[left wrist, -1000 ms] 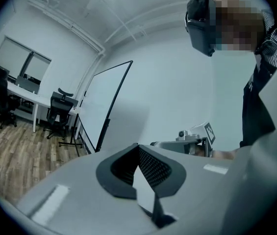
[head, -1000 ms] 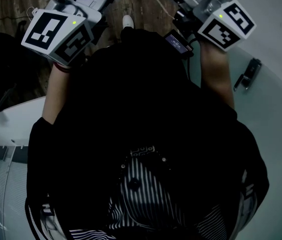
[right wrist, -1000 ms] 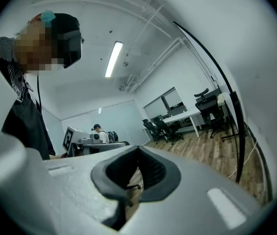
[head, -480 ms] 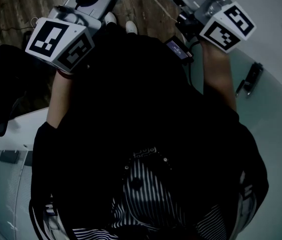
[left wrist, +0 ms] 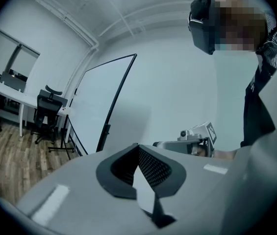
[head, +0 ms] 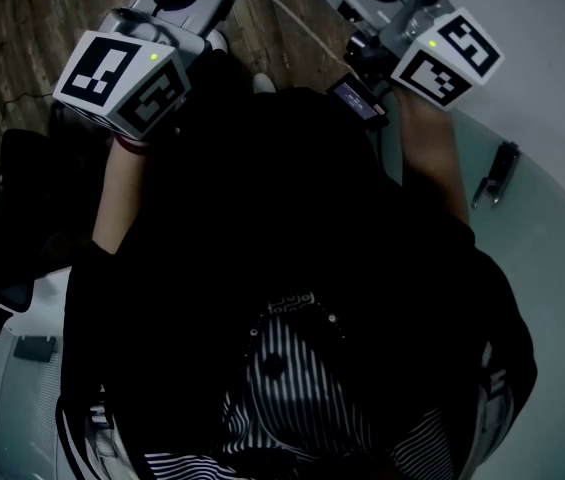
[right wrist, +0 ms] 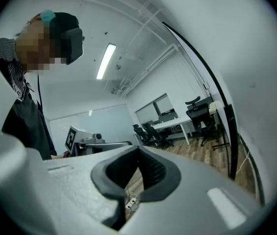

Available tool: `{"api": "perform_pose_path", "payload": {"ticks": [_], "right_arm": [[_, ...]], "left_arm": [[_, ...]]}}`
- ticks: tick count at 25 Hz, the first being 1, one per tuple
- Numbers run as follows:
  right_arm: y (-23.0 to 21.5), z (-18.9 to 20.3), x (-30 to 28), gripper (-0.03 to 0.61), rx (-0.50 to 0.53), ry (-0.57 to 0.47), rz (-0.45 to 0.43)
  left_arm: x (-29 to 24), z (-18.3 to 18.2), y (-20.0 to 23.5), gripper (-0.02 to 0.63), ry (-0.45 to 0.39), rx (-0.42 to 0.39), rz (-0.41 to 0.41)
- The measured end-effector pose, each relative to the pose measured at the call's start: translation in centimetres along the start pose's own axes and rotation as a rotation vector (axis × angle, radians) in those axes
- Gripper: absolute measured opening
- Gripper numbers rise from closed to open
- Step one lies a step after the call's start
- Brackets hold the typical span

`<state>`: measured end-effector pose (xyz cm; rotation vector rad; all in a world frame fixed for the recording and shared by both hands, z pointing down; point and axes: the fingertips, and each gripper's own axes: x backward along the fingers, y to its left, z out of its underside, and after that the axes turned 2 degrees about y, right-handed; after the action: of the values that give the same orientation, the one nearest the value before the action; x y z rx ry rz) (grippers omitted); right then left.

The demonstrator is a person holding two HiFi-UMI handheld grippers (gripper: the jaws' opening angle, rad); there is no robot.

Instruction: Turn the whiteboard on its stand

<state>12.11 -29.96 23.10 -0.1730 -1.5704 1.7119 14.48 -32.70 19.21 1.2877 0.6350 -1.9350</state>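
White whiteboard (left wrist: pixel 101 102) stands apart from both claws. Left claw (left wrist: pixel 138 146) and right claw (right wrist: pixel 139 148) stay shut and empty, so no turning yet.

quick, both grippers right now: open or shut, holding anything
Left gripper: closed, holding nothing.
Right gripper: closed, holding nothing.
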Motion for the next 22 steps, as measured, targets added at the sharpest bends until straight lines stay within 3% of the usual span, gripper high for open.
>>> {"api": "perform_pose_path", "payload": {"ticks": [2, 4, 6, 22], "right_arm": [[0.9, -0.3, -0.3, 0.002, -0.028, 0.017, -0.074], [2.8, 0.4, -1.8, 0.002, -0.079, 0.063, -0.225], [3.3, 0.6, -2.1, 0.002, -0.090, 0.087, -0.274], [3.2, -1.3, -1.9, 0.002, -0.085, 0.055, -0.187]], "left_arm": [[0.7, -0.6, -0.4, -0.005, 0.015, 0.001, -0.068], [3.3, -0.5, -0.3, -0.005, 0.048, 0.027, -0.224], [4.1, -0.3, -0.4, -0.005, 0.068, 0.045, -0.283], [4.0, -1.7, 0.5, -0.005, 0.045, 0.002, -0.199]]}}
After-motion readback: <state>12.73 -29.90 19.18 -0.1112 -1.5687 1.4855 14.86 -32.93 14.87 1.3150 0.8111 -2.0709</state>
